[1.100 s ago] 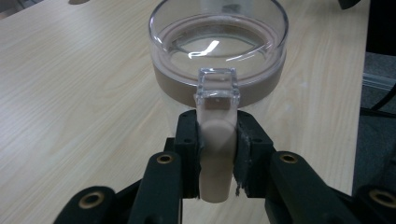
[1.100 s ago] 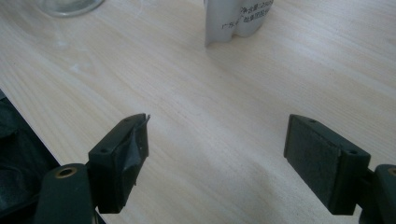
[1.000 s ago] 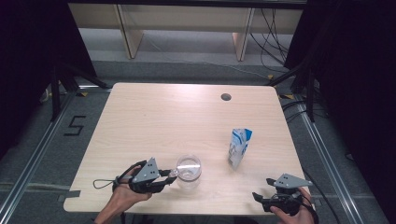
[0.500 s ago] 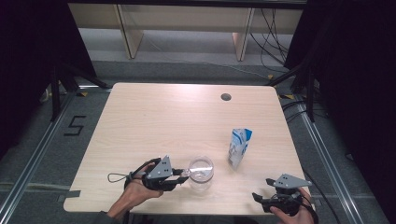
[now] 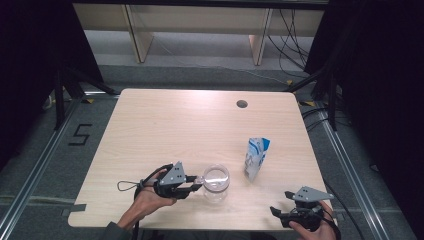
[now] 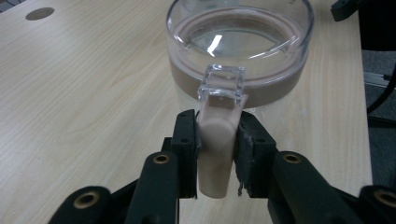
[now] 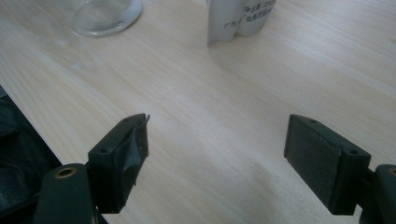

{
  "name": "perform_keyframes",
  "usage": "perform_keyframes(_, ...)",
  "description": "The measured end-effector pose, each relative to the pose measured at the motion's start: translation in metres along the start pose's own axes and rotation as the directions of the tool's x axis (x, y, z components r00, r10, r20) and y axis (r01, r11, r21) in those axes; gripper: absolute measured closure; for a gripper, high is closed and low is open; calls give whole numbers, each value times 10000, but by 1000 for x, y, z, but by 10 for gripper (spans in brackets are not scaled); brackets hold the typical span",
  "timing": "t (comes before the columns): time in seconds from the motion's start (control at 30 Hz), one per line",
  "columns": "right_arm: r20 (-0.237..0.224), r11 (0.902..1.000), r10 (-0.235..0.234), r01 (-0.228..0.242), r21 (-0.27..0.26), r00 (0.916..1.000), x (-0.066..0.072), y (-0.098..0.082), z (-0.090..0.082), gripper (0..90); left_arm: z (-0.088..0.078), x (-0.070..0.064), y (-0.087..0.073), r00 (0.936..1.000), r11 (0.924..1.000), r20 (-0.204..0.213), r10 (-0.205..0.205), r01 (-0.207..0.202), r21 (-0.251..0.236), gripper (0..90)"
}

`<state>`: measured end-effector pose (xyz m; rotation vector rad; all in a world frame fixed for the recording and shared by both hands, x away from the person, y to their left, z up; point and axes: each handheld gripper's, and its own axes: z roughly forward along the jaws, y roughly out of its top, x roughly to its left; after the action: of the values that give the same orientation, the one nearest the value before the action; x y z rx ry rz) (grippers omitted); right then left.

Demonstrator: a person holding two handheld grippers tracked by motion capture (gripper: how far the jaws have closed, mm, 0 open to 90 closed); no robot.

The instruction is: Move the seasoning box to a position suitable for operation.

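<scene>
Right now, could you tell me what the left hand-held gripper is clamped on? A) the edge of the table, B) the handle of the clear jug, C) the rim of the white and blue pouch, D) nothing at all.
B: in the left gripper view the left hand-held gripper has its jaws pressed on both sides of the pale handle of the clear jug, while the pouch stands apart on the table.

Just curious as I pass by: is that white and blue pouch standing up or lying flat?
Standing upright: the pouch rises from the table on its base.
</scene>
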<state>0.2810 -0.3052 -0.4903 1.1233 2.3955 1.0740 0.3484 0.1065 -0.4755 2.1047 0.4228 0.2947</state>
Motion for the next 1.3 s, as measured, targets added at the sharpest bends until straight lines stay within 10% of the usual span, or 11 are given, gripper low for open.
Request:
perform_keyframes(0.63, -393, 9999, -97, 98, 41, 9992, 0, 2, 1, 230, -13, -1, -6, 9938, 9945, -379, -1041, 1043, 34, 525)
perform_keyframes(0.93, -260, 9999, 93, -95, -75, 9996, 6, 2, 1, 248, -28, -11, -12, 9624, 9633, -507, -2668, 2649, -425, 363)
perform_keyframes(1.3, -273, 9988, -375, 367, -322, 9989, 2, 2, 1, 252, -39, -8, -6, 9396, 9429, -842, -3317, 3274, -613, 336)
